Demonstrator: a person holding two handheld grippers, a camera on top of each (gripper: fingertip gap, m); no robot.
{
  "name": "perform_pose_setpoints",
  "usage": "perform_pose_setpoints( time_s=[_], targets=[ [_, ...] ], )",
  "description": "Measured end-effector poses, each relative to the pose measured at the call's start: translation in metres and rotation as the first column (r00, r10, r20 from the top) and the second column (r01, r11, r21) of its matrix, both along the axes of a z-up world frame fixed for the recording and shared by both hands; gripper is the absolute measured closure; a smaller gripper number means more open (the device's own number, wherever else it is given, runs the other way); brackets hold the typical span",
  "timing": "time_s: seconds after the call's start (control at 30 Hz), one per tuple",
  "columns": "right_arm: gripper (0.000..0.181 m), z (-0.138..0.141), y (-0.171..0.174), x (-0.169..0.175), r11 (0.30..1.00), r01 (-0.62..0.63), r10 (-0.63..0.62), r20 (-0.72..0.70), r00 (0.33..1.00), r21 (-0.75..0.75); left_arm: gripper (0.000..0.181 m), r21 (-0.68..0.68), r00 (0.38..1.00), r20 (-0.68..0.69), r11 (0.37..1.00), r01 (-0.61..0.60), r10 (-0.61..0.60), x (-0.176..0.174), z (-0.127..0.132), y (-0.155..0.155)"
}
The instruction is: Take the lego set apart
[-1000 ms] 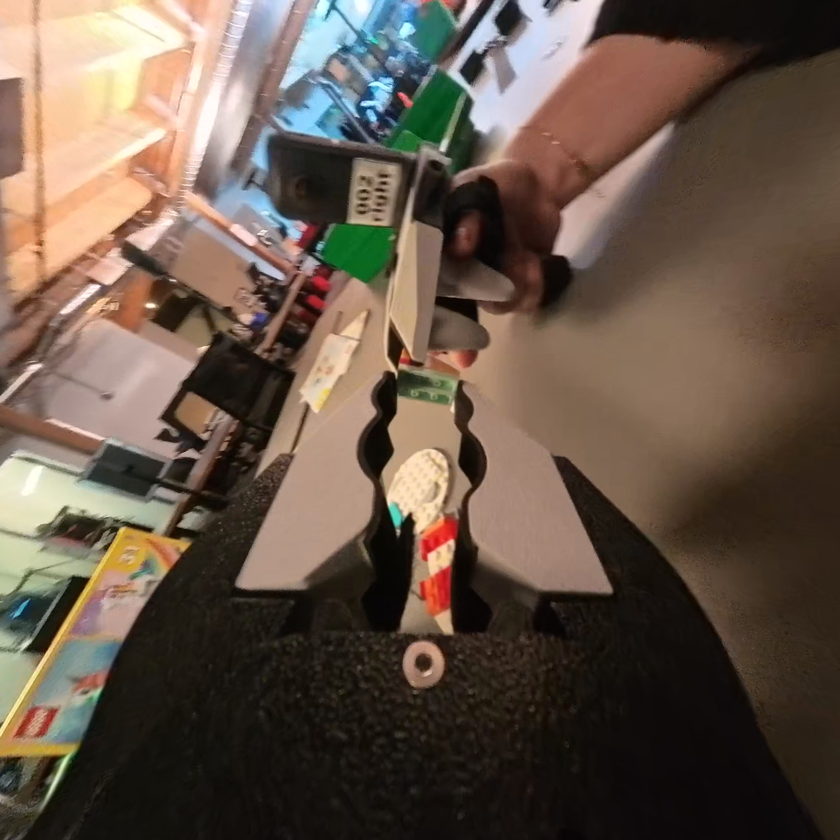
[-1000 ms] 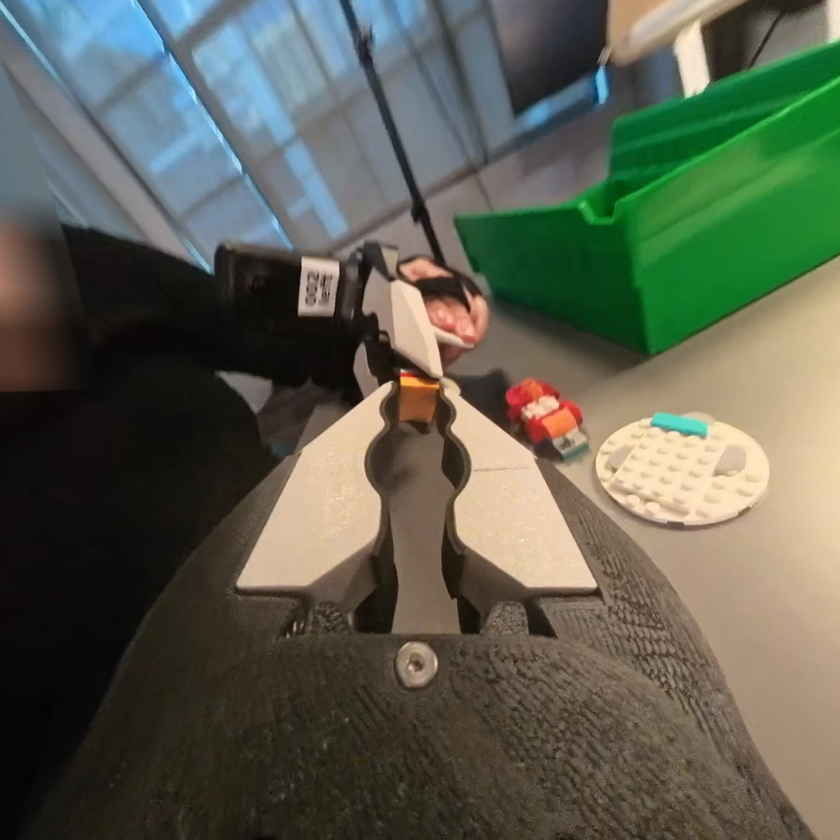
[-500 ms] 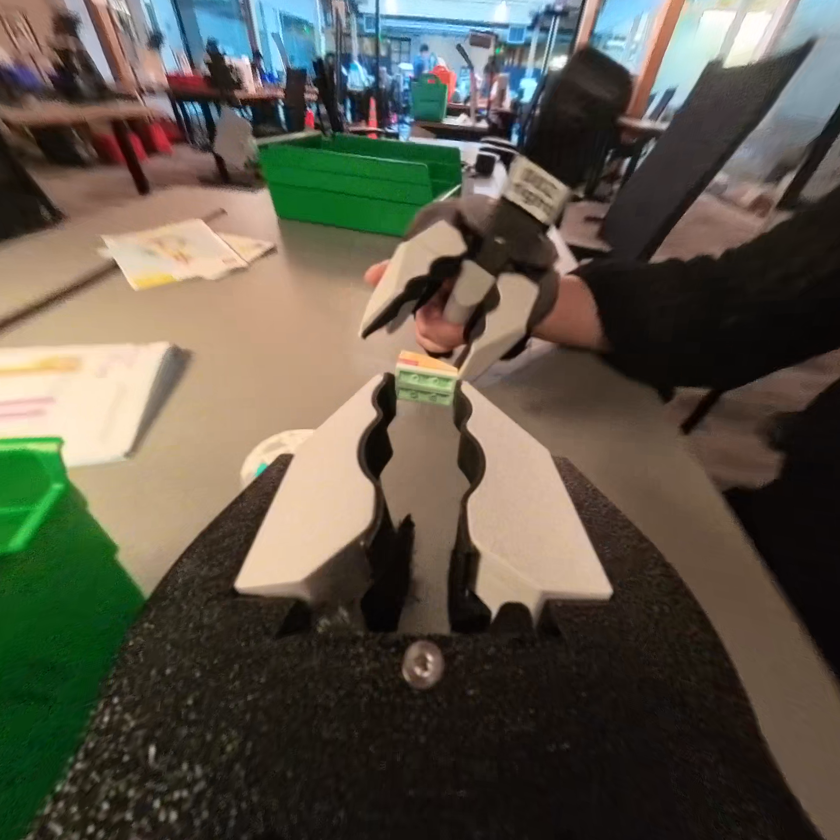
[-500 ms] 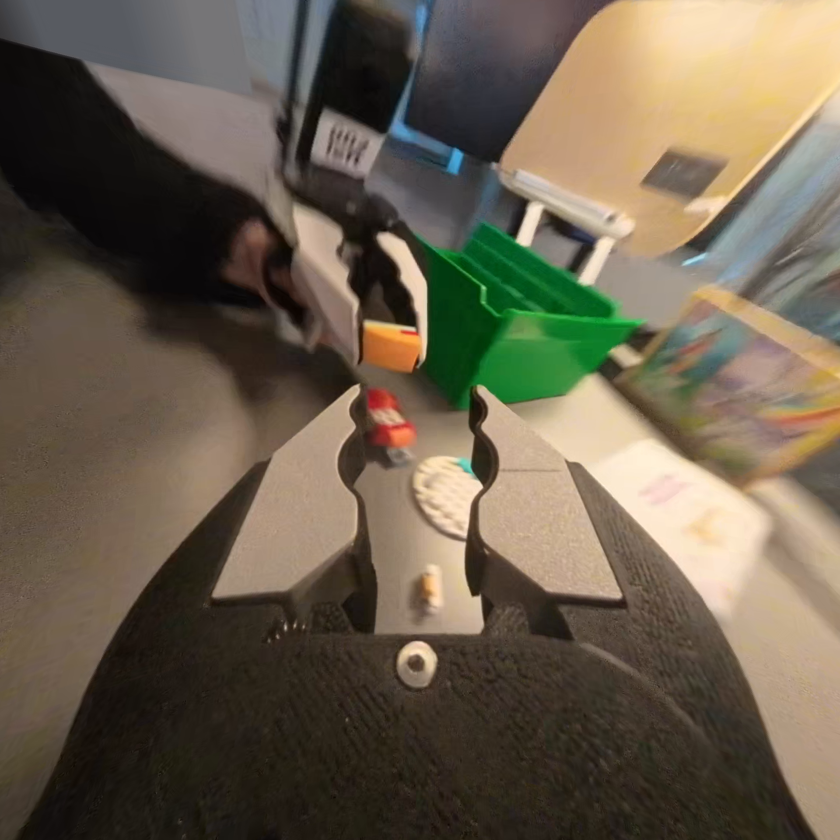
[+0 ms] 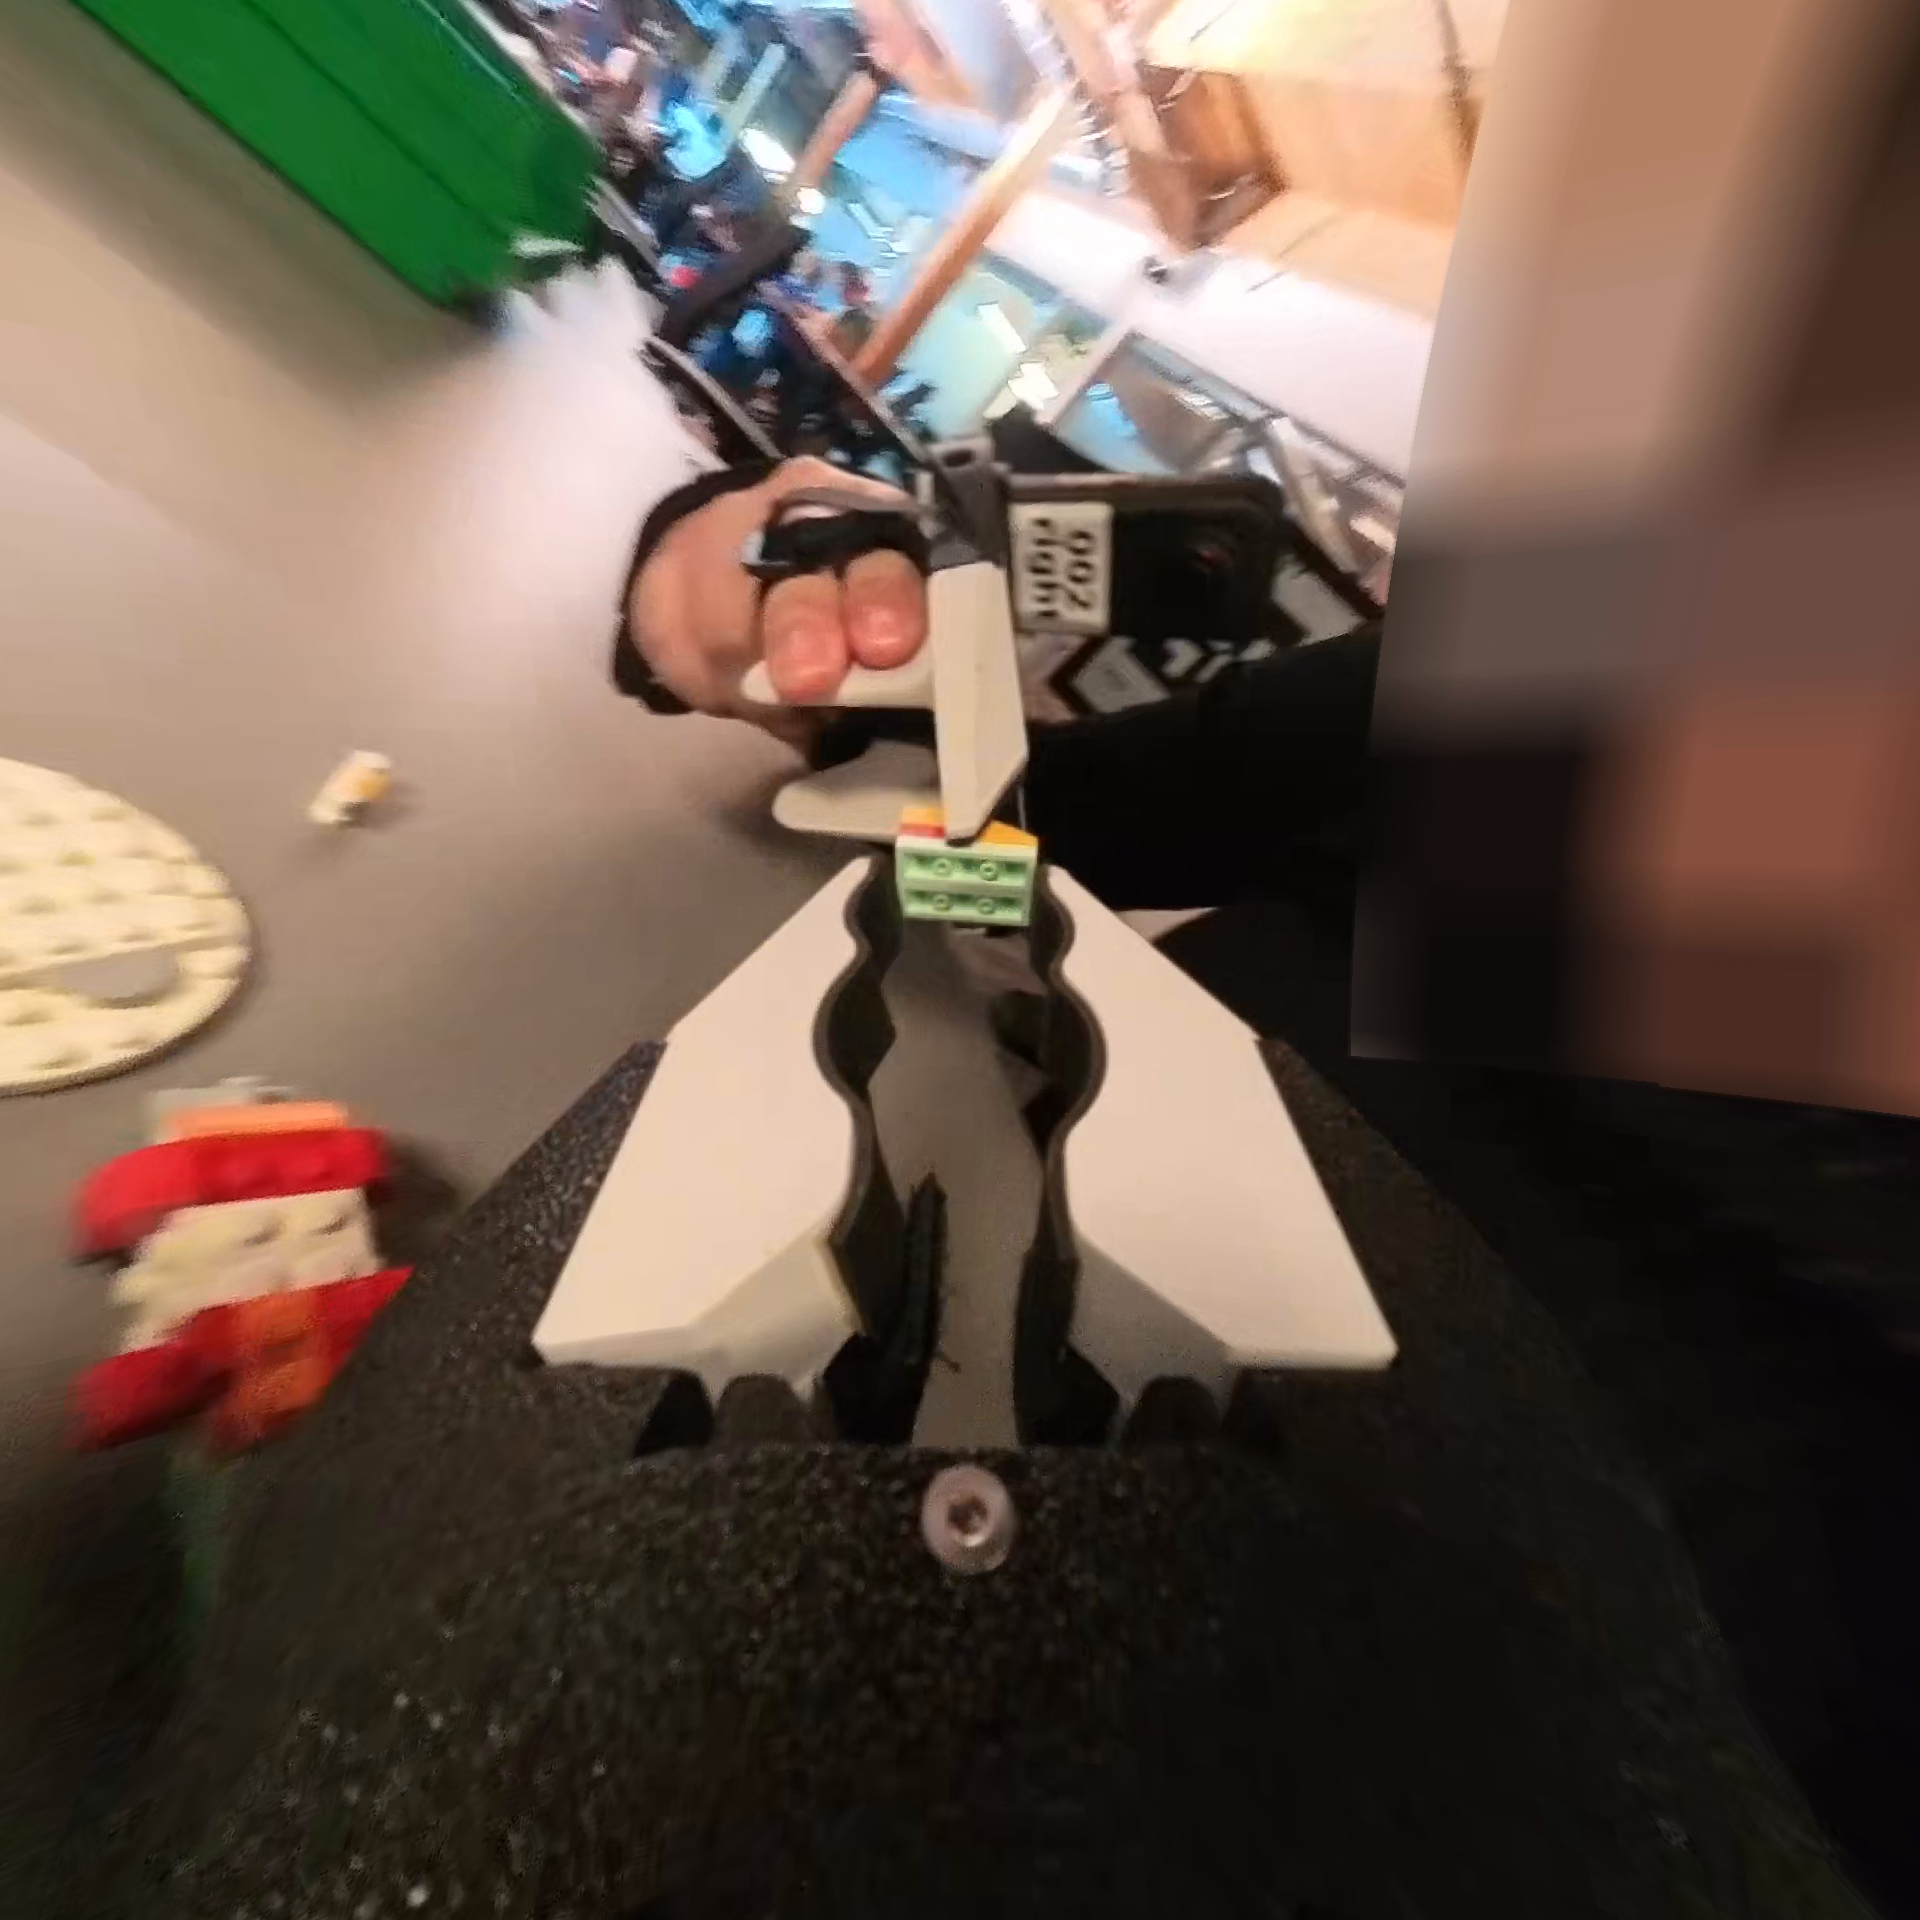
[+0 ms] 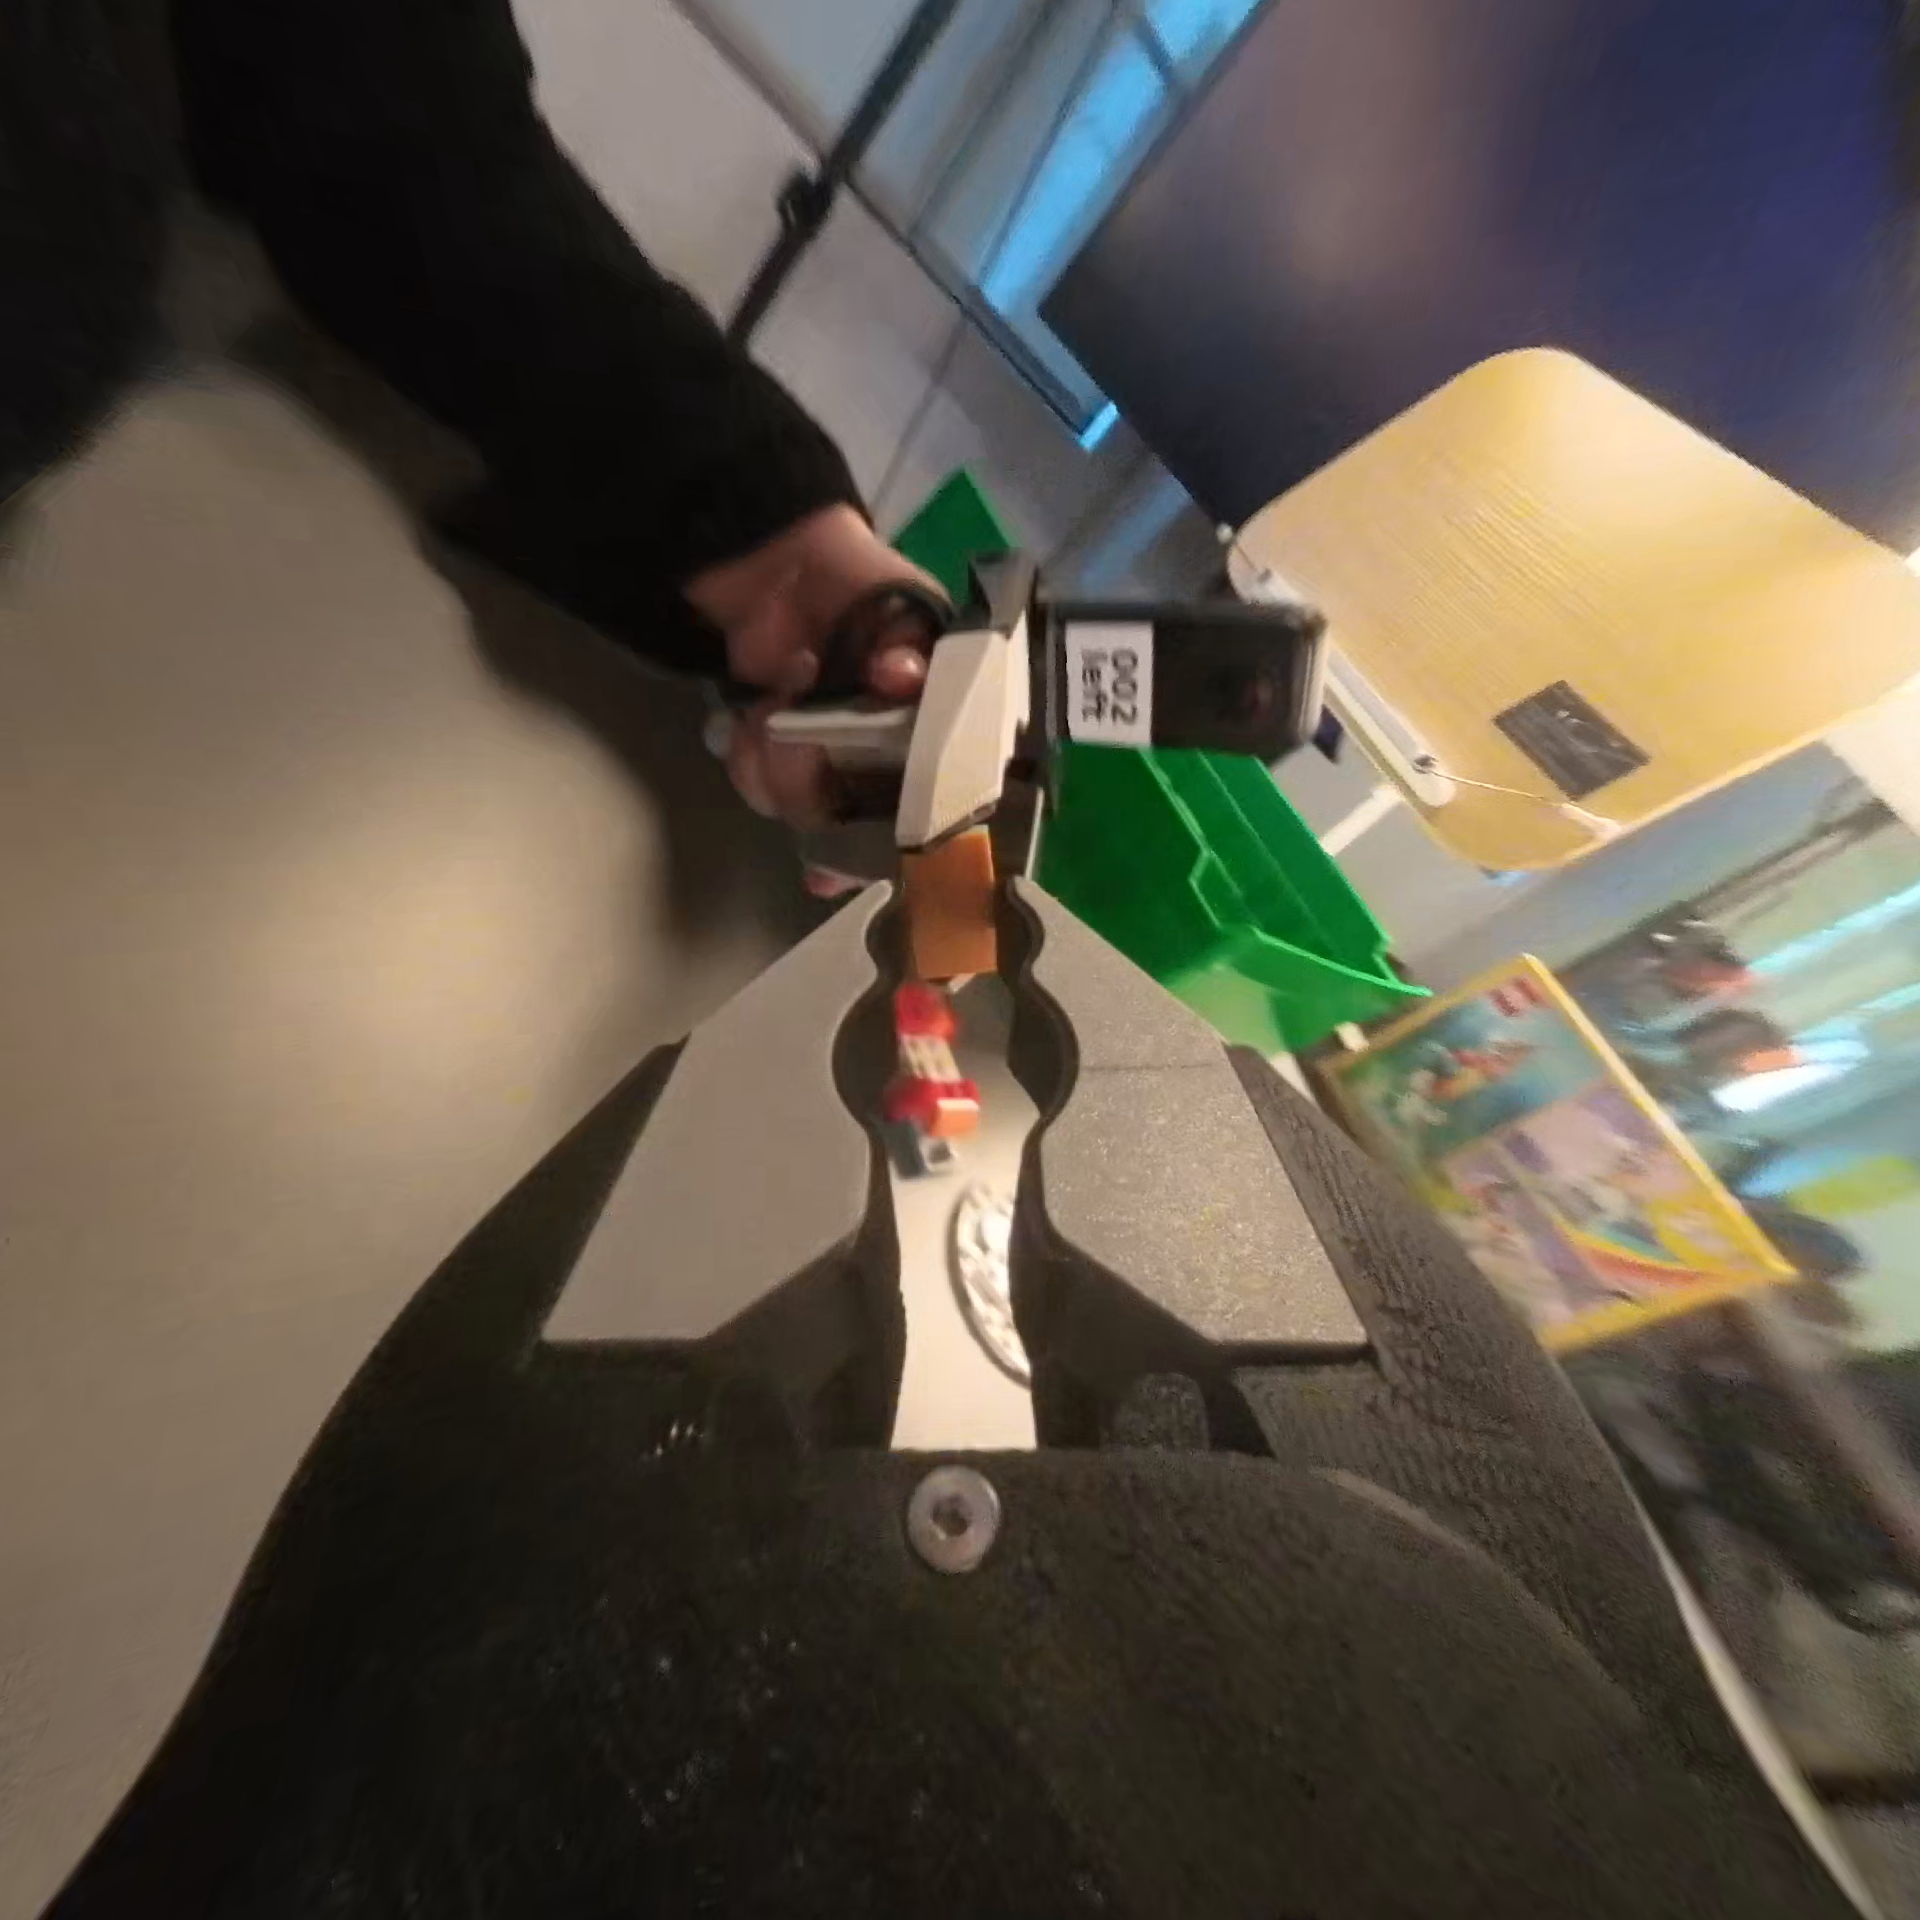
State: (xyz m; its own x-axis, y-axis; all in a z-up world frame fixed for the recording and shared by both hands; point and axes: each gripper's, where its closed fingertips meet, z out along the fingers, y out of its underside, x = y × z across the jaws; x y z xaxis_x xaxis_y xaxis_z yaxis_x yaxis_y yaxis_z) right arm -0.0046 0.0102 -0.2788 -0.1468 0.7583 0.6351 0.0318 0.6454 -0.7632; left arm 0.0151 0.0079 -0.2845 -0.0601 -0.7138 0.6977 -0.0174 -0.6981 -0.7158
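My left gripper is shut on a small lego stack held above the table, gripping its light green brick. The stack has an orange brick and a red and white bit on the far side. My right gripper meets it tip to tip and is shut on the orange brick. In the left wrist view the right gripper shows edge-on, held by a hand. In the right wrist view the left gripper comes in from above. A red and white lego assembly and a white round studded plate lie on the grey table.
A small loose lego piece lies on the table beyond the plate. A green bin stands behind the grippers. A lego box and a yellow chair are on the right. A person in black sleeves is close. From either gripper's tips it is about 12 cm to the white round studded plate. It turns up in the right wrist view as well.
Half a second ago my right gripper was open and apart from the stack; now it has closed on the orange brick. Both grippers have rolled over. The left kept its grip.
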Motion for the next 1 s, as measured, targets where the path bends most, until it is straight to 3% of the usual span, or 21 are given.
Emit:
perform_pose_setpoints(
  time_s=[0.17, 0.2, 0.27, 0.33, 0.4, 0.5, 0.67, 0.73, 0.83, 0.93, 0.97, 1.0],
  targets=[
    [0.167, 0.012, -0.018, 0.006, 0.958, -0.155, 0.148, -0.048, 0.988, -0.241, 0.157, -0.094, 0.983, 0.133, 0.986, 0.141, -0.128, 0.004, 0.012, -0.019],
    [0.167, 0.019, -0.02, 0.01, 0.942, -0.188, 0.171, -0.082, 0.982, -0.28, 0.157, -0.09, 0.975, 0.161, 0.981, 0.17, -0.154, 0.001, 0.016, -0.023],
    [0.168, 0.053, -0.006, 0.032, 0.892, -0.241, 0.16, -0.232, 0.96, -0.382, 0.157, -0.027, 0.982, 0.152, 0.993, 0.114, -0.109, -0.012, 0.018, -0.019],
    [0.167, 0.047, 0.012, 0.036, 0.935, -0.138, 0.077, -0.192, 0.978, -0.327, 0.158, 0.025, 0.993, 0.106, 0.998, 0.054, -0.056, -0.016, 0.015, -0.015],
    [0.167, 0.04, 0.011, 0.03, 0.917, -0.15, 0.089, -0.178, 0.98, -0.369, 0.158, 0.076, 0.997, 0.073, 0.997, 0.014, -0.019, -0.012, 0.012, -0.011],
    [0.167, 0.019, 0.015, 0.02, 0.945, -0.08, 0.051, -0.099, 0.994, -0.316, 0.158, 0.18, 0.998, 0.025, 0.982, -0.064, 0.061, -0.007, 0.009, -0.001],
    [0.166, 0.012, 0.042, 0.015, 0.941, 0.056, -0.099, -0.116, 0.988, -0.333, 0.157, 0.458, 0.956, -0.036, 0.855, -0.244, 0.292, -0.019, 0.025, 0.019],
    [0.167, 0.009, 0.049, 0.013, 0.936, 0.102, -0.148, -0.117, 0.982, -0.336, 0.157, 0.545, 0.878, -0.035, 0.746, -0.384, 0.478, -0.041, 0.046, 0.044],
    [0.167, 0.003, 0.055, 0.008, 0.933, 0.165, -0.206, -0.098, 0.974, -0.32, 0.158, 0.625, 0.63, -0.125, 0.554, -0.55, 0.767, -0.104, 0.06, 0.089],
    [0.167, -0.001, 0.052, 0.004, 0.934, 0.181, -0.215, -0.078, 0.974, -0.309, 0.157, 0.634, 0.442, -0.326, 0.54, -0.554, 0.836, -0.164, 0.044, 0.108],
    [0.167, -0.002, 0.051, 0.003, 0.933, 0.181, -0.214, -0.075, 0.974, -0.31, 0.157, 0.608, 0.403, -0.392, 0.561, -0.561, 0.827, -0.178, 0.035, 0.109],
    [0.167, -0.003, 0.051, 0.002, 0.933, 0.184, -0.214, -0.068, 0.974, -0.309, 0.157, 0.568, 0.408, -0.445, 0.603, -0.56, 0.797, -0.183, 0.028, 0.107]
  ],
)
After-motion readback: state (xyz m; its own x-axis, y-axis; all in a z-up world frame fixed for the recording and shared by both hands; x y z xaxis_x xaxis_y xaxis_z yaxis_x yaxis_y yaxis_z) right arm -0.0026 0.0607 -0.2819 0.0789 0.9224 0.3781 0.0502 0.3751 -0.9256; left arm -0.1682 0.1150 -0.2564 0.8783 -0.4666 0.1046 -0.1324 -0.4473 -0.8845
